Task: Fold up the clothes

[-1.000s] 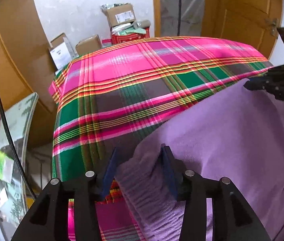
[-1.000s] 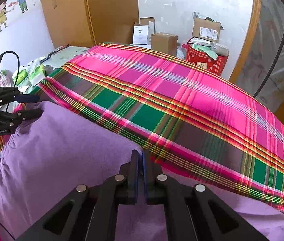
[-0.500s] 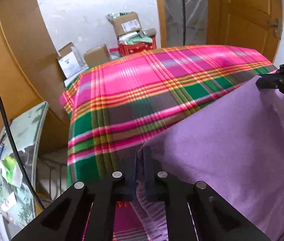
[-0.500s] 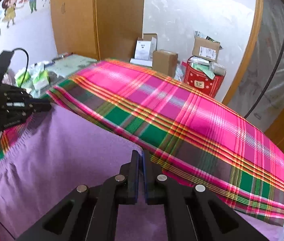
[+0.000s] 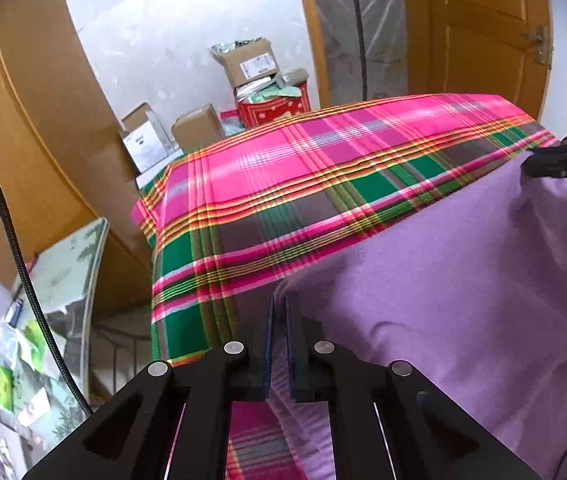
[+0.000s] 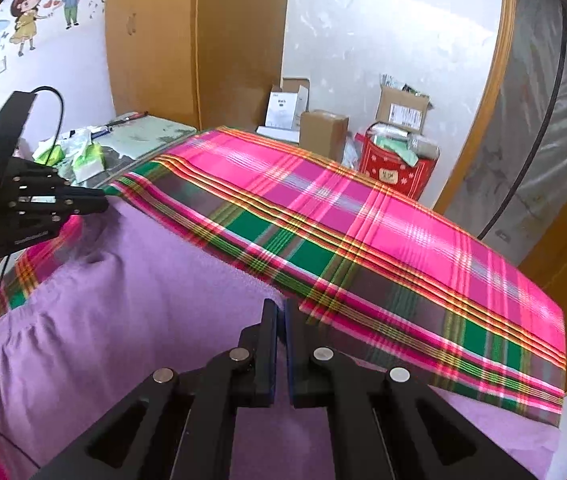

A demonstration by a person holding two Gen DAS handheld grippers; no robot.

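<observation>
A purple garment (image 5: pixel 455 280) (image 6: pixel 115 312) is lifted off the bed between both grippers, its top edge stretched straight and the rest hanging toward me. My left gripper (image 5: pixel 280 304) is shut on the garment's left corner. My right gripper (image 6: pixel 281 308) is shut on the opposite corner. Each gripper also shows in the other's view: the right gripper (image 5: pixel 539 168) at the far right, the left gripper (image 6: pixel 101 202) at the far left, both pinching purple cloth.
A pink, green and grey plaid bedspread (image 5: pixel 303 184) (image 6: pixel 363 240) covers the bed beyond the garment. Cardboard boxes (image 6: pixel 323 132) and a red box (image 6: pixel 395 168) stand by the far wall. A cluttered side table (image 6: pixel 95 152) lies left. Wooden doors (image 5: pixel 479 32) flank the room.
My left gripper closed on the garment's corner. Both grippers then rose, lifting the purple cloth off the bedspread and drawing its top edge taut.
</observation>
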